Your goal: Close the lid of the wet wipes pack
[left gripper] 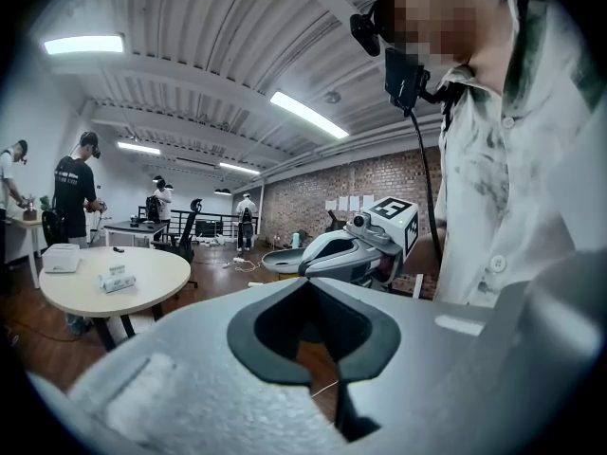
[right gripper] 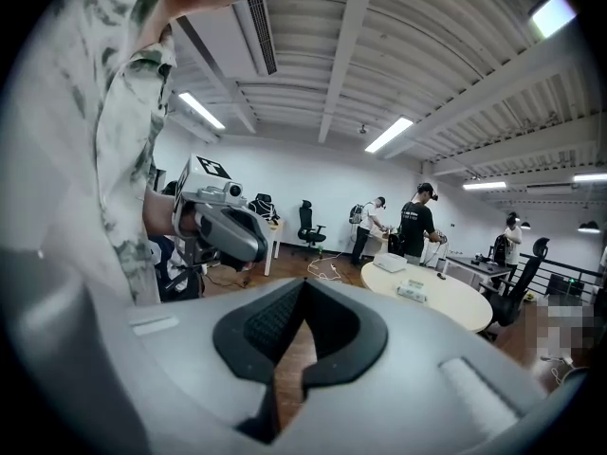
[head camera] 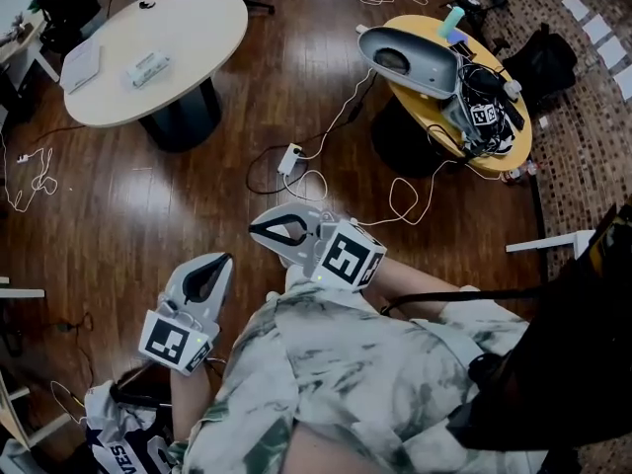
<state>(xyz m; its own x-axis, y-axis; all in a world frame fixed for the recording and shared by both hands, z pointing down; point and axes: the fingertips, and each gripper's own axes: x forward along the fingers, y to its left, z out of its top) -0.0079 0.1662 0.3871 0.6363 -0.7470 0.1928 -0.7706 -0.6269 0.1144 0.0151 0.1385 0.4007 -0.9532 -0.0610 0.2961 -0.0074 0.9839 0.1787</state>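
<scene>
The wet wipes pack [head camera: 148, 68] lies on the white round table [head camera: 188, 28] at the far left of the head view, well away from both grippers; it is too small to tell how its lid stands. It also shows as a small pack [left gripper: 116, 278] in the left gripper view and as a small pack [right gripper: 411, 292] in the right gripper view. My left gripper [head camera: 227, 258] is held close to the person's body, shut and empty. My right gripper [head camera: 253, 228] hovers beside it over the wooden floor, shut with nothing between its tips.
A white box [head camera: 81, 65] sits on the same table. A yellow round table [head camera: 434, 117] at the right carries another gripper [head camera: 410, 59] and cables. A power strip [head camera: 290, 158] and cords lie on the floor. Several people stand at the far desks [right gripper: 417, 221].
</scene>
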